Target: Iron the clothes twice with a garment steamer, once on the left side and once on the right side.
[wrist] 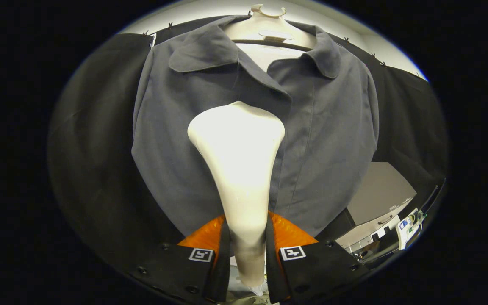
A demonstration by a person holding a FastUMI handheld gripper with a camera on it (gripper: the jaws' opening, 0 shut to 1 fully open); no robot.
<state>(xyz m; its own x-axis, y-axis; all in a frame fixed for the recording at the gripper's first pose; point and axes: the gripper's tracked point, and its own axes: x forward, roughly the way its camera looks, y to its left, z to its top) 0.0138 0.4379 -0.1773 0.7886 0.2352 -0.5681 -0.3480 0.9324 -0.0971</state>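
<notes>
1 view, gripper view: we look along the 2 fingers at a garment on the booth wall.
Hidden or cut off: we cannot see the steamer's face, since its head points away from us toward the cloth; the handle's lower end drops out of sight below the fingers; the shirt's hem and sleeves run beyond what we can see.
Gripper: narrowed onto the handle of the garment steamer, 1 finger pressed on each side, so we read it as gripping the steamer.
Steamer: white, upright between the fingers, neck rising ahead of them and widening to a broad head in front of the shirt's chest, over the button placket; we cannot tell whether the head touches the cloth.
Shirt: grey-blue, collared, hanging beyond the fingers on a pale hanger, collar open at the top.
Writing: no words we can read; 1 square black-and-white marker sits on each finger.
Hard to make out: blurred furniture and small devices low on the right, past the shirt.
</notes>
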